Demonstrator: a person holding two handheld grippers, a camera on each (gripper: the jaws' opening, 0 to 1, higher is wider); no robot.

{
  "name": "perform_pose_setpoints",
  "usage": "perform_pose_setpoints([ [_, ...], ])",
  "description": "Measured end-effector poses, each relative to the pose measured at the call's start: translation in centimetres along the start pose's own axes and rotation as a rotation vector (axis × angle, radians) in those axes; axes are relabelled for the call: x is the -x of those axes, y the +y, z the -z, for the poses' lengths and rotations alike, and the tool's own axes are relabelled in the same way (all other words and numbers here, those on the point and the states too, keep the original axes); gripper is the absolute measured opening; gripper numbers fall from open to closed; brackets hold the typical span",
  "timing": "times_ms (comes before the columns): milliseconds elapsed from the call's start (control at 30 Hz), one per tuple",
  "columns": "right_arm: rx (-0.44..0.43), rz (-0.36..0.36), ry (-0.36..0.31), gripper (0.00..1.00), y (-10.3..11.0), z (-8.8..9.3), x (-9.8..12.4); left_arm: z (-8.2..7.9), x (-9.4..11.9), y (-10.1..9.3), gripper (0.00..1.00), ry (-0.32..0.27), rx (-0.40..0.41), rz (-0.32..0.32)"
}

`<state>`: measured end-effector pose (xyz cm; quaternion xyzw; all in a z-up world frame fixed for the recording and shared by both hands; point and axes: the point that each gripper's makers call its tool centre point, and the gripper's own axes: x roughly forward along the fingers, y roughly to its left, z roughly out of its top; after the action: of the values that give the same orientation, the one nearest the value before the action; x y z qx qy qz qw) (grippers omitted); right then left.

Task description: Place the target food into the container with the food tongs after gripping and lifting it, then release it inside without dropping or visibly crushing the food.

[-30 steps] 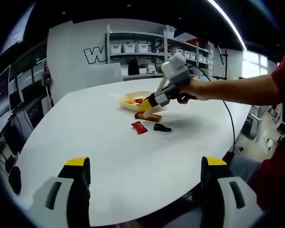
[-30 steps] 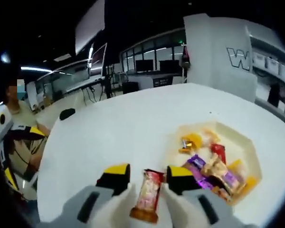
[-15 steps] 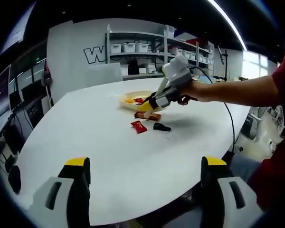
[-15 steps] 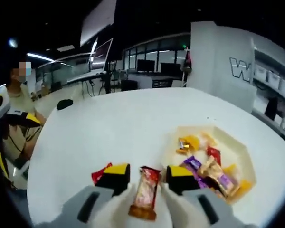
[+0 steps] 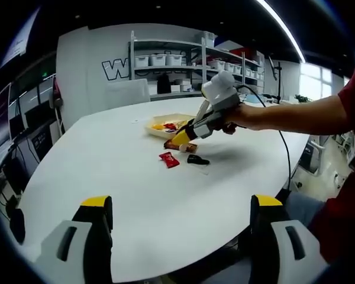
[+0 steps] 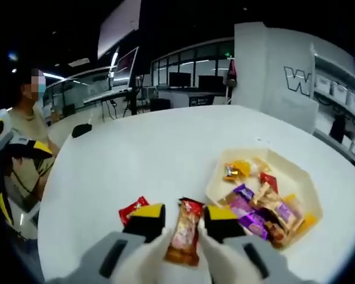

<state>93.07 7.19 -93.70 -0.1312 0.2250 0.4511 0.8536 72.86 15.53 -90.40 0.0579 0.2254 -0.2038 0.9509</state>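
Red-topped, the wrapped snack bar (image 6: 183, 238) stays pinched between the tongs in the right gripper (image 6: 185, 216), now slightly nearer the cream container (image 6: 300, 180) (left gripper (image 5: 180, 208) wide, idle), so release seems close.

The tabletop (image 6: 165, 154) is plain white. The container (image 6: 310, 195) is pale cream, filled with wrappers in purple, orange, red and tan. The snack bar (image 6: 183, 234) wears a pink and cream wrapper with a red top end and a brown bottom end. The tongs (image 6: 183, 218) are grey with yellow tips. A red packet (image 6: 130, 208) and a black piece (image 5: 197, 160) lie on the white surface.
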Motion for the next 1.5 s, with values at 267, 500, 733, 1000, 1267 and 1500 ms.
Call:
perform_pose_setpoints([
  [267, -0.104, -0.020, -0.003, 0.17, 0.1, -0.1, 0.5, 0.2, 0.1, -0.2, 0.94, 0.004, 0.001, 0.005],
  [500, -0.088, -0.017, -0.019, 0.17, 0.0, -0.8, 1.8, 0.3, -0.2, -0.1, 0.94, 0.003, 0.005, 0.008],
  [733, -0.083, -0.016, -0.072, 0.17, -1.0, -3.8, 3.4, 0.7, -0.5, -0.4, 0.94, 0.005, 0.011, 0.020],
  [1000, -0.079, 0.010, -0.085, 0.17, -2.8, -5.2, 4.0, 0.3, -0.7, -0.5, 0.94, -0.001, 0.011, 0.024],
  [1267, -0.099, 0.026, -0.097, 0.17, -4.3, -6.0, 3.7, 0.2, -0.7, -0.3, 0.94, 0.000, 0.008, 0.020],
  [1500, -0.118, 0.036, -0.097, 0.17, -5.5, -6.7, 2.9, 0.3, -0.7, 0.0, 0.94, 0.005, 0.011, 0.010],
])
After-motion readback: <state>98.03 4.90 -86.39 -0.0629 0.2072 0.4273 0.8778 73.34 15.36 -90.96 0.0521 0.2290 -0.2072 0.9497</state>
